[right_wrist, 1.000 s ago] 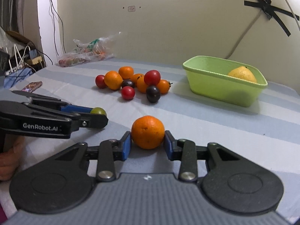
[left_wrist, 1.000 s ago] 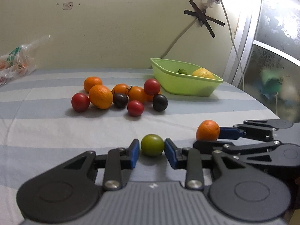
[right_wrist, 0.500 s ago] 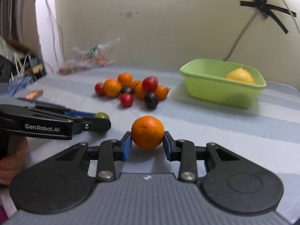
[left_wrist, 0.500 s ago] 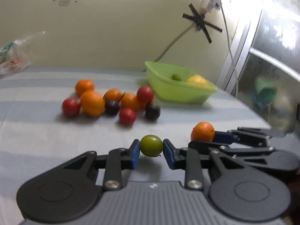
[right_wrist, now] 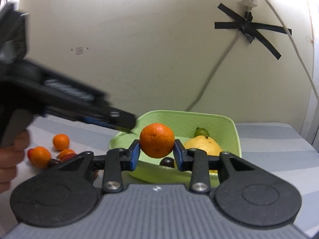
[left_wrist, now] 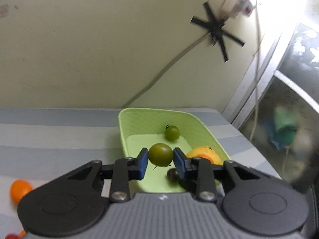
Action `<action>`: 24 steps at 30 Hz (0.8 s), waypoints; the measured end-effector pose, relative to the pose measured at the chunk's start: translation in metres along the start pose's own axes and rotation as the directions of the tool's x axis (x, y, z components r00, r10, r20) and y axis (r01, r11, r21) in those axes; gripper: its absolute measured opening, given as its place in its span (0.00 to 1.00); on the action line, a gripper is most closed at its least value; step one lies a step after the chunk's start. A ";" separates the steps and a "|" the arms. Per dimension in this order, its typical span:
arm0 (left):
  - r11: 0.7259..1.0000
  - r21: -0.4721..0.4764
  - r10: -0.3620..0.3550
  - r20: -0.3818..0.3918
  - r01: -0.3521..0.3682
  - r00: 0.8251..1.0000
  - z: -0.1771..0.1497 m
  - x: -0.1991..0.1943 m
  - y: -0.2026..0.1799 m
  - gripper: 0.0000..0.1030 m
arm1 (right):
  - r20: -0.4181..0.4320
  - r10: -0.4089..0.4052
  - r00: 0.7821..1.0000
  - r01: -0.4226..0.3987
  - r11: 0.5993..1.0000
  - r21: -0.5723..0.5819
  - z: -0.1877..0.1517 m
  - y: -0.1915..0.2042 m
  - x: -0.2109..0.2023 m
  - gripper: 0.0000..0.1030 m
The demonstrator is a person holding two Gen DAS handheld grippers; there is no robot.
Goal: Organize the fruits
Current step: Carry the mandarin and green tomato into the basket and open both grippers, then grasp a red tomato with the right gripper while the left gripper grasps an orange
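Note:
My left gripper (left_wrist: 161,157) is shut on a small green tomato (left_wrist: 159,151) and holds it above the near end of the light green basin (left_wrist: 139,119). In the basin lie another green tomato (left_wrist: 172,132), a yellow fruit (left_wrist: 201,152) and a dark plum (left_wrist: 171,174). My right gripper (right_wrist: 156,154) holds an orange (right_wrist: 156,139) between its blue pads in front of the basin (right_wrist: 219,123); its jaws are opening slightly, but the pads still press on the fruit. The left gripper (right_wrist: 129,124) reaches over the basin's left rim in the right wrist view.
Several oranges (right_wrist: 60,141) and red and dark fruits (right_wrist: 39,156) lie on the striped cloth left of the basin. A person's hand (right_wrist: 10,159) holds the left gripper. A taped cable (right_wrist: 247,29) runs down the wall behind. A window frame (left_wrist: 259,75) stands at the right.
Both grippers have lifted their fruits off the cloth and carried them towards the basin. The left one now hangs over its inside; the fruit pile has slid out to the left.

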State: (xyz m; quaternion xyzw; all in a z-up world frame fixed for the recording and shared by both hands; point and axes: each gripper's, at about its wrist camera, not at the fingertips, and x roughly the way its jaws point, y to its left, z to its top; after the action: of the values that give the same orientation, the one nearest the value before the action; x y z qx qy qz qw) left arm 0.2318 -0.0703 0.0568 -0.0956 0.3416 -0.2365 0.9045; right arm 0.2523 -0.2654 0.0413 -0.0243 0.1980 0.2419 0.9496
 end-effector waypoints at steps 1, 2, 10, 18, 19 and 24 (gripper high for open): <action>1.000 -0.007 0.004 -0.012 -0.004 1.000 0.002 0.008 0.001 0.28 | 0.000 -0.001 1.000 0.001 1.000 -0.005 -0.001 0.000 0.002 0.38; 1.000 -0.012 0.008 -0.022 -0.008 1.000 0.002 0.013 0.001 0.32 | 0.005 -0.004 1.000 0.004 1.000 -0.016 -0.003 -0.001 0.001 0.39; 0.999 -0.029 0.017 0.017 -0.017 1.000 0.000 0.000 0.007 0.44 | 0.053 -0.011 0.999 0.014 0.999 -0.052 -0.007 0.003 -0.008 0.54; 0.983 -0.118 0.166 0.233 -0.141 0.958 -0.039 -0.127 0.061 0.47 | 0.138 0.069 0.988 -0.073 0.997 0.021 -0.009 -0.001 -0.032 0.53; 0.974 -0.133 0.214 0.240 -0.186 0.947 -0.049 -0.139 0.070 0.47 | 0.141 0.078 0.987 -0.082 0.996 0.025 -0.009 0.000 -0.033 0.53; 0.924 -0.263 0.332 0.187 -0.279 0.925 -0.098 -0.171 0.114 0.47 | 0.113 0.143 0.983 -0.148 0.988 0.039 -0.012 0.009 -0.036 0.49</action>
State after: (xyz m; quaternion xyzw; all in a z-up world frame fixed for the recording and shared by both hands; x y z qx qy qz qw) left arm 0.0963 0.1122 0.0434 -0.1723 0.2716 -0.0377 0.9461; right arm 0.2151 -0.2751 0.0445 0.0260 0.1522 0.3067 0.9392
